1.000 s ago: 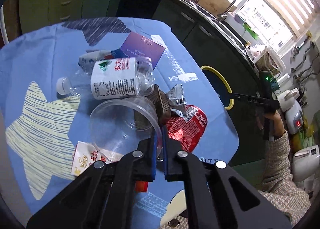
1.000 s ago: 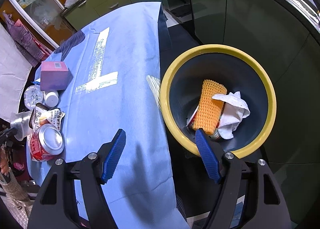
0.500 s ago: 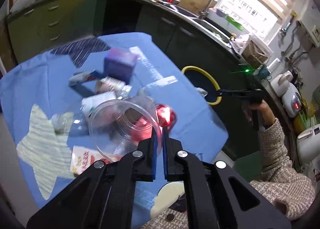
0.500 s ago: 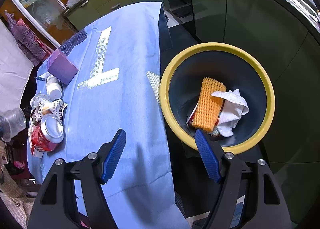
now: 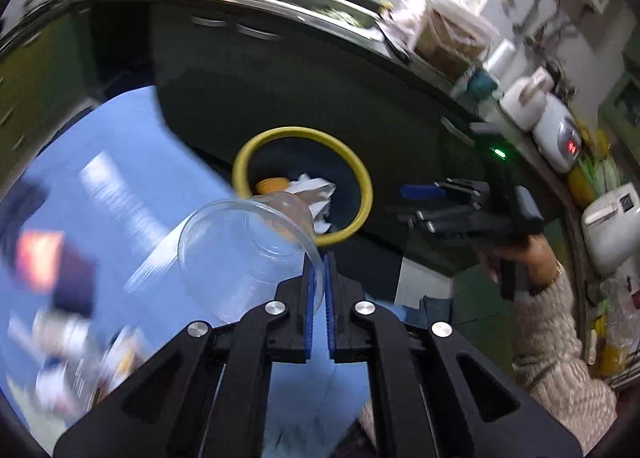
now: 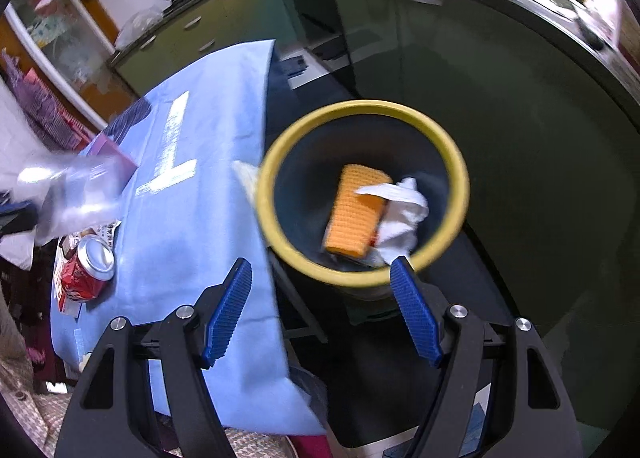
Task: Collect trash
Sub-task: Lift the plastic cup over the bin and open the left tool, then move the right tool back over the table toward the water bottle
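Cup in the left gripper, bin ahead of its fingertips

The left gripper (image 5: 319, 278) is clamped on the rim of the clear plastic cup (image 5: 248, 250), which lies tilted, mouth towards its left. The yellow-rimmed bin (image 5: 360, 173) sits just beyond, nearer the empty, wide-open right gripper (image 6: 320, 298).

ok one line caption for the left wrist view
Left gripper pinches a clear plastic cup by its rim, short of the yellow-rimmed bin.
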The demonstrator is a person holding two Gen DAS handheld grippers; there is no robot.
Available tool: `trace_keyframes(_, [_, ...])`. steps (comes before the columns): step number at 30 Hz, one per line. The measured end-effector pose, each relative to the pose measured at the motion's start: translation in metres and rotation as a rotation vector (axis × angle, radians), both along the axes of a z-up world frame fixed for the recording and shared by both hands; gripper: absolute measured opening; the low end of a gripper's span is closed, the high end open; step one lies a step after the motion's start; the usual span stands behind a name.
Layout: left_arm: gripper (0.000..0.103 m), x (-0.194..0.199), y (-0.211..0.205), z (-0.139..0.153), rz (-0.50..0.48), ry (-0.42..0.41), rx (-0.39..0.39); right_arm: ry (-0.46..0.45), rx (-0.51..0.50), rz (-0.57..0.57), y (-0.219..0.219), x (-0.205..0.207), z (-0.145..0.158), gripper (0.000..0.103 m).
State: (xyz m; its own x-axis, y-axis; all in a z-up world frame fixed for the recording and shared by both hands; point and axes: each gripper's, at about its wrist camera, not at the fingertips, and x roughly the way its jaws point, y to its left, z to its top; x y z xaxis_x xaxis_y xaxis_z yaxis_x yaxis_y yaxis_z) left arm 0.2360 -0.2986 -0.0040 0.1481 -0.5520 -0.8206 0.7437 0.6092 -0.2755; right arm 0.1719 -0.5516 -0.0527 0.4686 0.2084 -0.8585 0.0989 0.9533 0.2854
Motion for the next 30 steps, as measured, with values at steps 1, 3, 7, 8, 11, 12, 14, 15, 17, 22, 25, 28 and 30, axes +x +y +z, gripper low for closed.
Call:
trace_keyframes(1, [0.005, 0.006, -0.025, -0.007, -0.018, -0.004, 0.019, 0.001, 0.003, -0.015, -0.008, -0.006, -0.003, 0.071])
trace_keyframes(3, [0.005, 0.016, -0.064, -0.022, -0.044, 0.0, 0.055, 0.007, 0.012, -0.035, -0.021, -0.014, -0.009, 0.071])
trace_keyframes(7, [0.005, 0.035, -0.126, -0.055, -0.06, 0.017, 0.133, 0.023, 0.032, -0.072, -0.044, -0.03, -0.023, 0.071])
trace_keyframes(8, [0.005, 0.038, -0.138, -0.063, -0.063, 0.008, 0.154, 0.024, 0.04, -0.083, -0.051, -0.034, -0.026, 0.071])
trace_keyframes(11, [0.019, 0.049, -0.166, -0.087, -0.052, -0.005, 0.217, 0.025, 0.052, -0.104, -0.063, -0.043, -0.03, 0.071])
trace_keyframes(12, [0.033, 0.052, -0.171, -0.095, -0.044, -0.006, 0.235, 0.025, 0.054, -0.109, -0.066, -0.045, -0.031, 0.071])
trace_keyframes(14, [0.045, 0.053, -0.174, -0.1, -0.034, -0.01, 0.249, 0.024, 0.057, -0.113, -0.069, -0.049, -0.032, 0.071])
trace_keyframes(15, [0.046, 0.052, -0.173, -0.098, -0.036, -0.008, 0.244, 0.024, 0.057, -0.113, -0.07, -0.051, -0.032, 0.071])
trace_keyframes(17, [0.046, 0.047, -0.165, -0.088, -0.037, -0.012, 0.226, 0.021, 0.055, -0.11, -0.07, -0.054, -0.031, 0.071])
trace_keyframes(22, [0.056, 0.021, -0.101, -0.019, -0.026, -0.063, 0.057, -0.004, 0.053, -0.065, -0.054, -0.053, -0.019, 0.072])
trace_keyframes(25, [0.067, -0.003, -0.042, 0.026, -0.007, -0.147, -0.045, -0.02, 0.041, 0.0, -0.028, -0.045, -0.006, 0.072])
trace_keyframes(28, [0.075, -0.028, 0.028, 0.059, 0.062, -0.289, -0.109, -0.041, 0.026, 0.097, 0.008, -0.033, 0.012, 0.073])
trace_keyframes(30, [0.084, -0.043, 0.079, 0.073, 0.145, -0.392, -0.128, -0.057, 0.016, 0.175, 0.039, -0.022, 0.026, 0.079])
